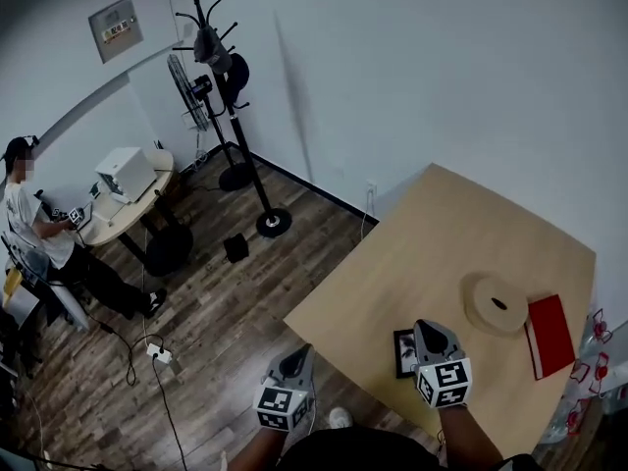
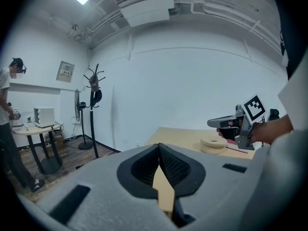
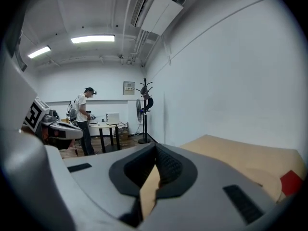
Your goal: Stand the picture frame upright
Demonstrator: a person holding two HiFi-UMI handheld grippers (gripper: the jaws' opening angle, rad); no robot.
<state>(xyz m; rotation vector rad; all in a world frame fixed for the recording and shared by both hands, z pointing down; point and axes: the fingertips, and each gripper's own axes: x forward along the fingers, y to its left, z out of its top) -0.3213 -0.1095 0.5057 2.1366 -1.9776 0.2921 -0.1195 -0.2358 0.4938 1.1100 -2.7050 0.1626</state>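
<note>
Head view has both my grippers low in the picture, pointing away from me. My left gripper [image 1: 293,359] hangs over the wood floor [image 1: 216,312], just off the near-left edge of the table [image 1: 461,224]. My right gripper [image 1: 433,330] is over the table, close to that same edge.

The frame [image 1: 403,351] is a small dark one and looks to lie flat on the table, just left of my right gripper, whose body covers its right side. I cannot tell from above whether the gripper touches it. Neither gripper has it.

Left gripper view shows my 2 jaws closed tip to tip with nothing between them; only a sliver of tan tabletop shows through the gap lower down. Right gripper view shows the same: jaws pressed together and empty, with the table stretching off to the right.

Past the frame, further right on the table, sits a round wooden disc [image 1: 496,304], and a red book [image 1: 549,334] lies flat just beside it, their edges close or touching.

Across the room, well apart from my table, a coat stand [image 1: 224,77] and a fan [image 1: 184,86] stand by the wall. A person [image 1: 34,229] is at a small round table [image 1: 118,219] that carries a white box [image 1: 125,173].
</note>
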